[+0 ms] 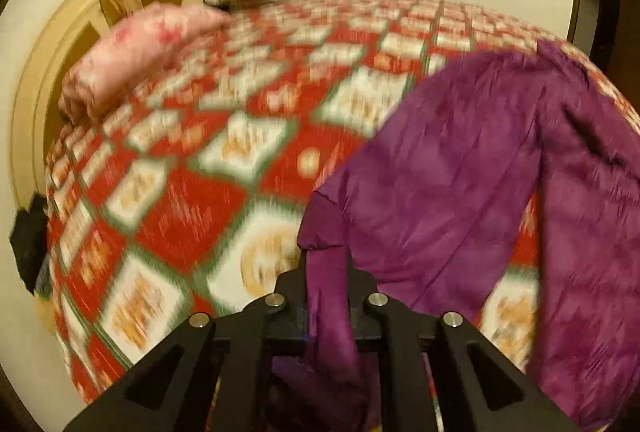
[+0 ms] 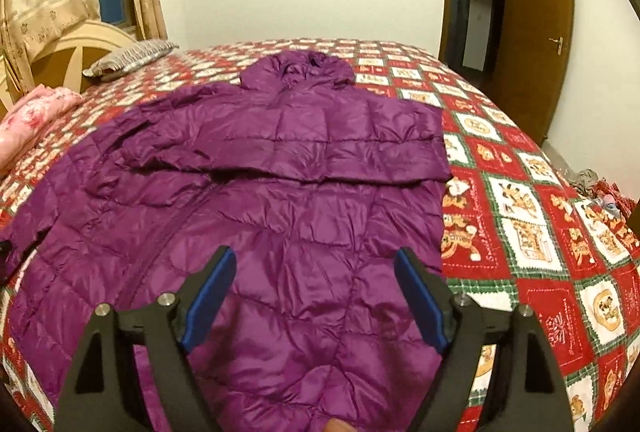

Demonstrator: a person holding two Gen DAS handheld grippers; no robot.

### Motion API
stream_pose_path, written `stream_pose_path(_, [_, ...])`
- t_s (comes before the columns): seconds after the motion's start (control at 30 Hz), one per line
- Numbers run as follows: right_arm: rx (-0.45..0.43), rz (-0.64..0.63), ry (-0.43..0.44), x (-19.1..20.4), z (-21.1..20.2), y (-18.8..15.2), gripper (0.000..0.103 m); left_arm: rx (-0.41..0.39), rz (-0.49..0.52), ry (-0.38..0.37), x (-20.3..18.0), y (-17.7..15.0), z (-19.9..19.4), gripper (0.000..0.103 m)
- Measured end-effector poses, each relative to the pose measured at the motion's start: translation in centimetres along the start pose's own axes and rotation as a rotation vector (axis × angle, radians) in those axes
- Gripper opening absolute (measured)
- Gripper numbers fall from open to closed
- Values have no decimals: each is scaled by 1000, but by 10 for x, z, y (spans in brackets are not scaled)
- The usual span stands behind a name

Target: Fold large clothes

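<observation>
On bed (image 2: 532, 191), centre to left edge: purple jacket (image 2: 280, 191) lies flat, hood twd far edge, one sleeve already folded across chest. Step in hand, by judgement: folding in the left-side sleeve. Left gripper (image 1: 326, 272) is clenched on the purple sleeve (image 1: 324, 232), cuff fabric pinched betw. fingers & running back thru the frame. Right gripper (image 2: 316, 296) is released, jaws wide, nothing betw. pads (image 2: 212, 296); hovers over lower jacket body, angled down. Next move calls for carrying sleeve across body w/o dragging jacket; right gripper can pin body. Left view blurred.
</observation>
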State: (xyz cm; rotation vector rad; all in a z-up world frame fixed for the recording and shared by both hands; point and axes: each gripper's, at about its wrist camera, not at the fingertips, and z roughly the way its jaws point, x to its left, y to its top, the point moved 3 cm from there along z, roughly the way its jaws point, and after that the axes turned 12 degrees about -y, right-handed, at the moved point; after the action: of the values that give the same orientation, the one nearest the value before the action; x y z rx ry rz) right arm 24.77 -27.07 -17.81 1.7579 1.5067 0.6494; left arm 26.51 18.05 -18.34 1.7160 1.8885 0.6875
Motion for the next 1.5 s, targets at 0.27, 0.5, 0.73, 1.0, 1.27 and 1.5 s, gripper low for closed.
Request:
stream_pose_path(0.27, [21, 81, -89, -42, 10, 8, 84, -231, 242, -90, -114, 97, -59, 7])
stream_pose_path(0.5, [23, 95, -97, -55, 11, 9, 84, -306, 443, -229, -263, 118, -68, 7])
stream_pose_path(0.73, [50, 113, -91, -64, 19, 5, 84, -292, 559, -370, -383, 102, -53, 17])
stream_pose_path(1.0, [44, 121, -56, -60, 16, 15, 88, -365, 582, -339, -390, 86, -54, 90])
stream_pose_path(1.27, [73, 139, 91, -24, 26, 38, 90, -260, 424, -161, -288, 97, 6, 90])
stream_pose_path(1.5, [211, 128, 296, 30, 65, 51, 81, -154, 257, -31, -201, 86, 52, 90])
